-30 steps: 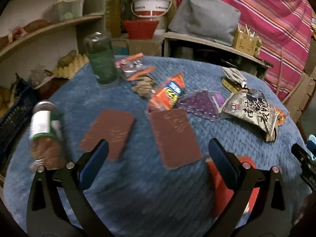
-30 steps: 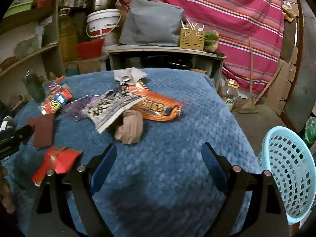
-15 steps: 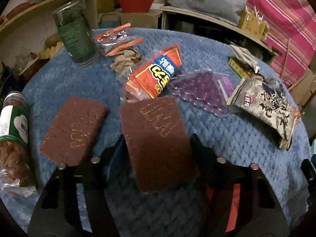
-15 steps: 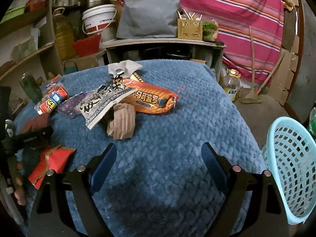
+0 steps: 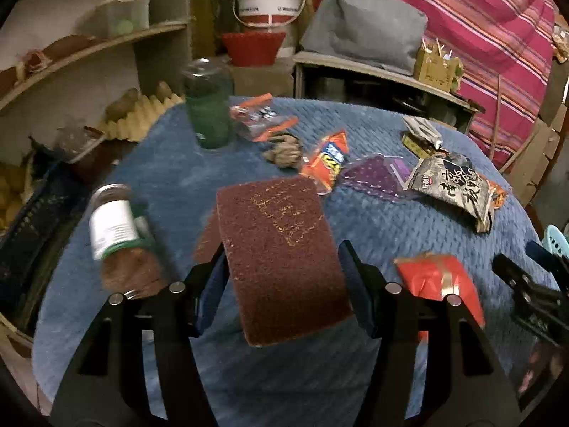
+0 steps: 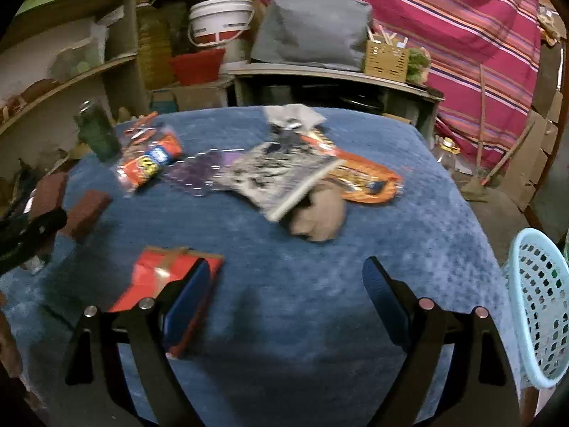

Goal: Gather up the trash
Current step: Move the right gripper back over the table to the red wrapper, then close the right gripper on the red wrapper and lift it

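Your left tool point(image 5: 281, 274) is clamped on a brown pad point(image 5: 281, 252), its jaws having just closed in on it; the pad is lifted off the blue table point(image 5: 373, 220), faint gold marks on its face unreadable. A second brown pad point(image 5: 208, 238) peeks out behind it. Your right tool point(image 6: 282, 302) is spread wide with nothing between its jaws, hovering over bare table by the red wrapper point(image 6: 160, 274). Trash is strewn across the far half: an orange snack bag point(image 5: 325, 163) with a blue label, blurred; a purple pouch point(image 5: 377, 178); a grey bag point(image 5: 451, 185) with large black characters. A white-labelled jar point(image 5: 117, 238) lies at left. The light blue basket point(image 6: 540, 313) stands off the table's right edge.
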Demonstrator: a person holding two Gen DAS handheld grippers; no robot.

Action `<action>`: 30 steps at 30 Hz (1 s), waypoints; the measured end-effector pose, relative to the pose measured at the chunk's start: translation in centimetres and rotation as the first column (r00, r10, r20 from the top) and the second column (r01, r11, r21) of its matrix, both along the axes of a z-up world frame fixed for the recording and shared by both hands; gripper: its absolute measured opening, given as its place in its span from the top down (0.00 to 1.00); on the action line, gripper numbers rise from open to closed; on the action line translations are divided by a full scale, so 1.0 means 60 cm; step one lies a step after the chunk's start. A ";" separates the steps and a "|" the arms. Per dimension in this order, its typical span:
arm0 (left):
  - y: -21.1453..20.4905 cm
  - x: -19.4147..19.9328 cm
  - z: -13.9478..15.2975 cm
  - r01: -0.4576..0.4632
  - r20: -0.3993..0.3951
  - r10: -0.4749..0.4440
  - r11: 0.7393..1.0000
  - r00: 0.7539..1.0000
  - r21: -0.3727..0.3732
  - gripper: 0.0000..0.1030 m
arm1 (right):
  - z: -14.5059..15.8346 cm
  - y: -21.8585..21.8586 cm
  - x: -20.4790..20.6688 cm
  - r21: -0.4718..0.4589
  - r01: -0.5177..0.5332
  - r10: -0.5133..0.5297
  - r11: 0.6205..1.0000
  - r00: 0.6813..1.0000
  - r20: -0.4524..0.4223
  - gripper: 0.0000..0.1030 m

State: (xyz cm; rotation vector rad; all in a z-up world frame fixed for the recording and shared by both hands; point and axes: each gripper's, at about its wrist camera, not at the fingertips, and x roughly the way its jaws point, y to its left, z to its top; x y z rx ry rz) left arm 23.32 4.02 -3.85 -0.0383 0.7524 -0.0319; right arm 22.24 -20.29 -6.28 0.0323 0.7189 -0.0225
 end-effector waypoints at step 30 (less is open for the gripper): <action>0.092 -0.082 -0.015 -0.017 0.043 0.018 0.999 0.999 -0.037 0.42 | -0.046 0.105 0.011 0.046 -0.104 0.109 0.994 0.985 -0.132 0.79</action>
